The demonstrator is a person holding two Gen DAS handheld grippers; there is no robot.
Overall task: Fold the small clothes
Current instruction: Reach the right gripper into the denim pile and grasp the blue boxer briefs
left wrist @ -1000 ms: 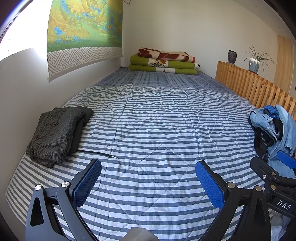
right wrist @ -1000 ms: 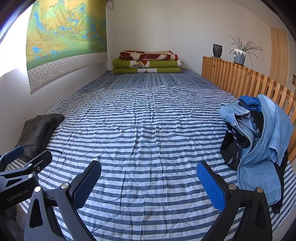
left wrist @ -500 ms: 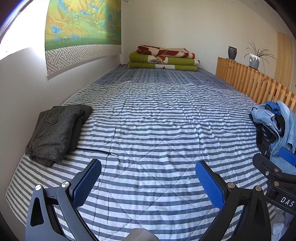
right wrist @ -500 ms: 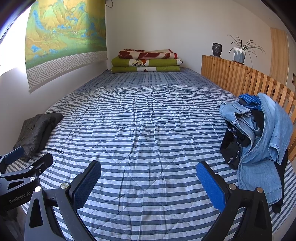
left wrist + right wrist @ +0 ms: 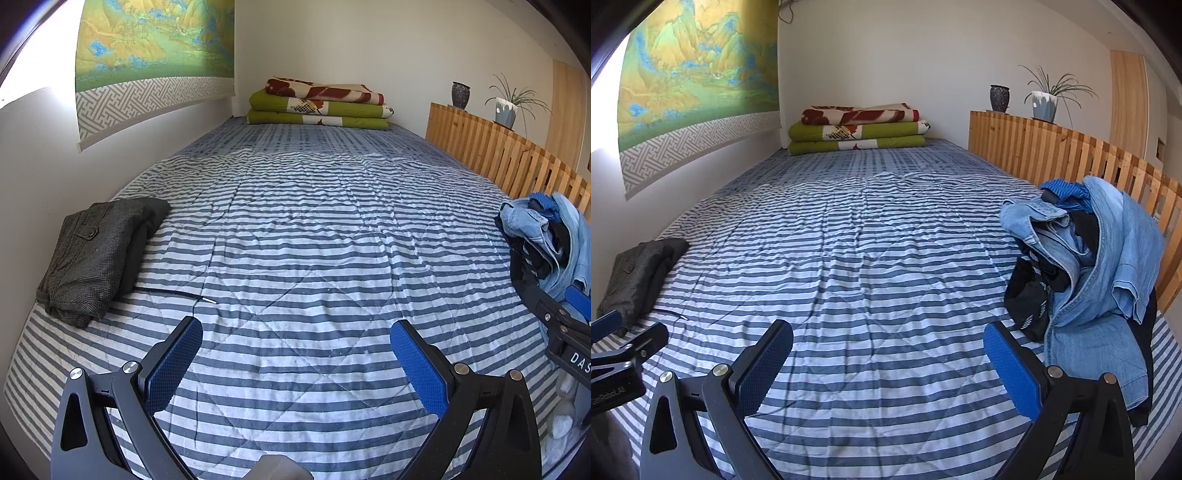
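Across the near end of the bed, a quilted cover (image 5: 295, 240) in blue-grey and white stripes lies mostly flat, its stitching forming broad diamonds and its cloth puckered into shallow wrinkles. Above it the left gripper (image 5: 295, 354) hovers with its jaws spread wide and nothing between them; the black angular arms end in flat pads (image 5: 173, 365) faced with finely knurled blue rubber. The right gripper (image 5: 888, 356) hangs the same way, released and empty, its textured blue fingers (image 5: 1012, 373) well apart over bare stripes.

By the bed's left edge, against the white wall, sits a folded dark garment (image 5: 96, 254) of coarse grey houndstooth weave, with a small flap pocket on top and a smooth black layer showing along its right side. A thin black cord (image 5: 173, 293) with a pale tip trails from under it onto the cover.

At the right edge, beside the slatted wooden rail (image 5: 1071, 158), an unfolded heap of clothes (image 5: 1093, 266) rises in soft folds: pale blue denim draped over black fabric with white markings, and a ribbed bright-blue piece at the top.

At the far end rests a neat stack of folded blankets (image 5: 857, 129), green below, red and cream above. A landscape scroll (image 5: 147, 55) with a grey fret border hangs on the left wall. On the rail's ledge stand a dark vase (image 5: 1000, 98) and a potted plant (image 5: 1045, 101) in a pale pot.
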